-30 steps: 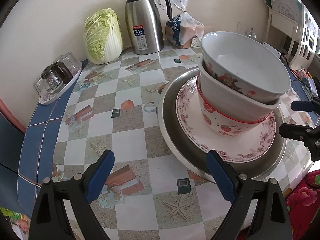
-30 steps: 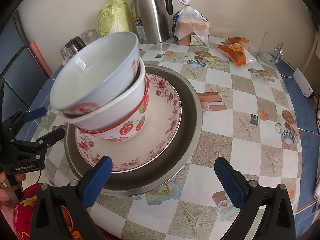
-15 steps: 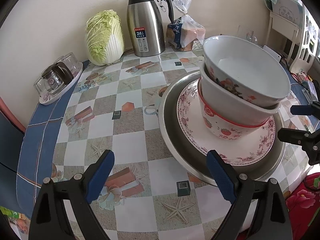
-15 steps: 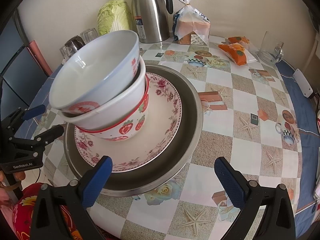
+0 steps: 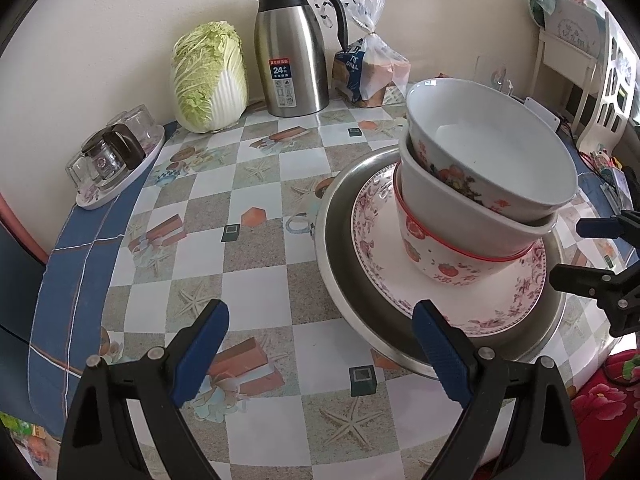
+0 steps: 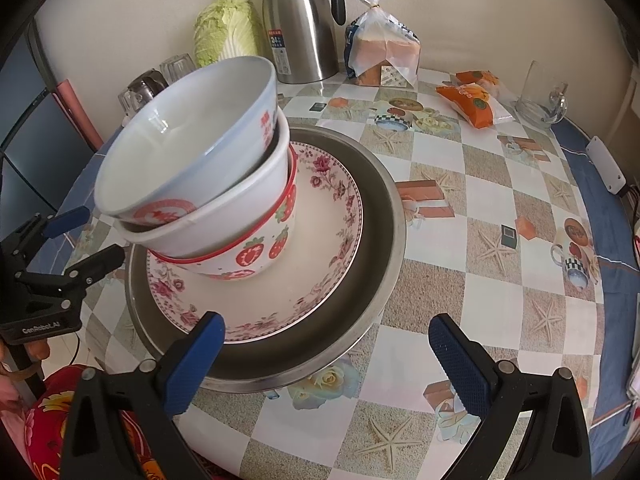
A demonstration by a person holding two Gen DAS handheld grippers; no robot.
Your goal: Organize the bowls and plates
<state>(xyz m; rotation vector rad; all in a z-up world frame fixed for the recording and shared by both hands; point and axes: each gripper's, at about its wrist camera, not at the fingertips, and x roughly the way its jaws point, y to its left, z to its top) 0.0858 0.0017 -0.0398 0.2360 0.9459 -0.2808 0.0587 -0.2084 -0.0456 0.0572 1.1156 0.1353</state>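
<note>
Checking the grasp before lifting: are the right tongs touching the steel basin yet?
Cannot tell. In the right wrist view, one finger of the right tongs overlaps the steel basin rim, but no contact or gap shows plainly.

Worktop (image 5: 256,264), checkered cloth: steel basin (image 5: 340,264), cabbage (image 5: 208,76), thermos (image 5: 288,52), bread bag (image 5: 372,68), glasses tray (image 5: 116,164), snack packs (image 6: 472,100), glass mug (image 6: 540,92).

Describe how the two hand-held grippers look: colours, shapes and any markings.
Both the left gripper and the right gripper have black angular frames with silver screws and two blue textured fingers. The left one's body shows white lettering in the right wrist view.
</note>
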